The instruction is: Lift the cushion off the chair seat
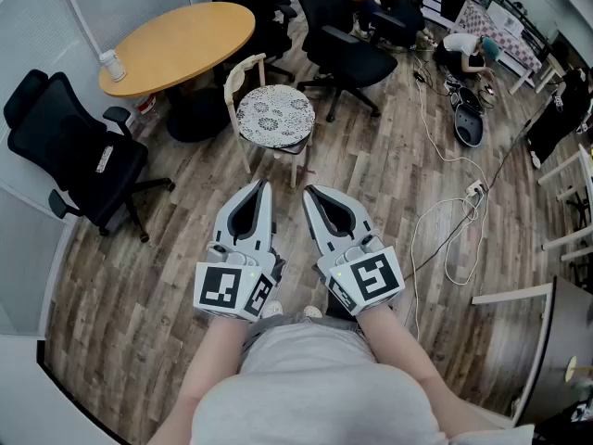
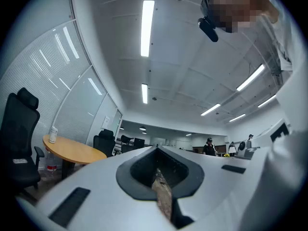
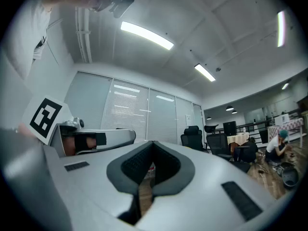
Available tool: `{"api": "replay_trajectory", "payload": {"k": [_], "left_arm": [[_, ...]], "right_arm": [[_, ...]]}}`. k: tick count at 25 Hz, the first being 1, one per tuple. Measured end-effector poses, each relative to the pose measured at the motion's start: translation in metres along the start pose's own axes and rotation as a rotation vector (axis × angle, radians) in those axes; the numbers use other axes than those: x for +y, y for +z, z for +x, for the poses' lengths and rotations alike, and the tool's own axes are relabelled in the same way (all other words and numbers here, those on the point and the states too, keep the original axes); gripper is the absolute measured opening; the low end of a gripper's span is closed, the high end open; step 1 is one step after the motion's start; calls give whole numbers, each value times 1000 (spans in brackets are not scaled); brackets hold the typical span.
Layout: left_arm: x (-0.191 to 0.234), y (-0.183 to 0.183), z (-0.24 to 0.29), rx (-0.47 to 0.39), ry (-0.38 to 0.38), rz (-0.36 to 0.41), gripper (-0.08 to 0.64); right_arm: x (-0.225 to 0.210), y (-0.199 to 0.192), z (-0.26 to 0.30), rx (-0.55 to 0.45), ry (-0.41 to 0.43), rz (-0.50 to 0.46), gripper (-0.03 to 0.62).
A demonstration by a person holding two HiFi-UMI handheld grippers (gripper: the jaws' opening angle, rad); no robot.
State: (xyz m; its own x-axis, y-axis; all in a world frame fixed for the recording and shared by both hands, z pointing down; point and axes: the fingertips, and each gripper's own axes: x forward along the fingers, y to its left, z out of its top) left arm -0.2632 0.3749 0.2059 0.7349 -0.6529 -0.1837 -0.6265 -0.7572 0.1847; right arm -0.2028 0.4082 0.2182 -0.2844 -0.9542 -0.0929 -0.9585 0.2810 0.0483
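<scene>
A round cushion (image 1: pixel 275 115) with a white and dark floral print lies on the seat of a pale wooden chair (image 1: pixel 243 70) beside the table. Both grippers are held side by side over the floor, well short of the chair. My left gripper (image 1: pixel 263 185) has its jaws together and nothing between them. My right gripper (image 1: pixel 309 193) is likewise shut and empty. In the left gripper view the jaws of my left gripper (image 2: pixel 157 150) meet at the tip, and in the right gripper view my right gripper (image 3: pixel 153 144) shows the same, with only floor seen through the slots.
A round wooden table (image 1: pixel 181 44) with a small bottle (image 1: pixel 112 65) stands behind the chair. Black office chairs (image 1: pixel 79 156) (image 1: pixel 343 49) flank it left and right. White cables (image 1: pixel 454 221) trail across the wood floor at right. A person (image 1: pixel 471 52) crouches far back.
</scene>
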Motion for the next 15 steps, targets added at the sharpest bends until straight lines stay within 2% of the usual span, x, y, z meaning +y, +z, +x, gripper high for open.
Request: {"api": "replay_trajectory", "payload": {"k": [15], "left_arm": [[-35,-4,7,-10,-3,22,2]], "right_arm": [[-20,6,-29,-39,-8,24,25]]}}
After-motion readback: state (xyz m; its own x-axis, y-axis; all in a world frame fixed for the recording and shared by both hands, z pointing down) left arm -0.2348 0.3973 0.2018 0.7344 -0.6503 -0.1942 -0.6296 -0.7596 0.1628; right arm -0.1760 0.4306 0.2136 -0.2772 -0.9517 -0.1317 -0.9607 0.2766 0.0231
